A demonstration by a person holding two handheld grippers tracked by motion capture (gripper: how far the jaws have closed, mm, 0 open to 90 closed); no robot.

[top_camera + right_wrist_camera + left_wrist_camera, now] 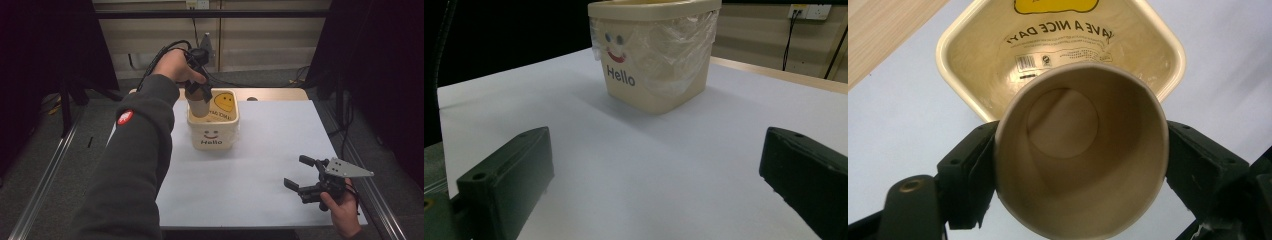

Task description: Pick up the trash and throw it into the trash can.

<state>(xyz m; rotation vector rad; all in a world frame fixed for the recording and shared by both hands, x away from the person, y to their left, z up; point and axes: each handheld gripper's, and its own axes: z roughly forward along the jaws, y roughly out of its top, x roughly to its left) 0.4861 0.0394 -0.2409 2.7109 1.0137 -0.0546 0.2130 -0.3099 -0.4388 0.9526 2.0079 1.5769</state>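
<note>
The left gripper [199,91] clamped a brown paper cup [198,103] by its sides, held above the rear left corner of the cream bin [212,134] marked "Hello"; the cup hid part of the bin's interior, and its base was cut off from above by the rim. The right gripper [296,173] rested near the front right of the white-covered tabletop [260,165], jaws spread wide and empty, well apart from the bin

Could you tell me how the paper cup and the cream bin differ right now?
The paper cup is round and plain; the cream bin is squarish, printed with a smiley and "Hello". The cup is held aloft over the bin by the left hand-held gripper; the bin stands on the table. Both look empty.
</note>
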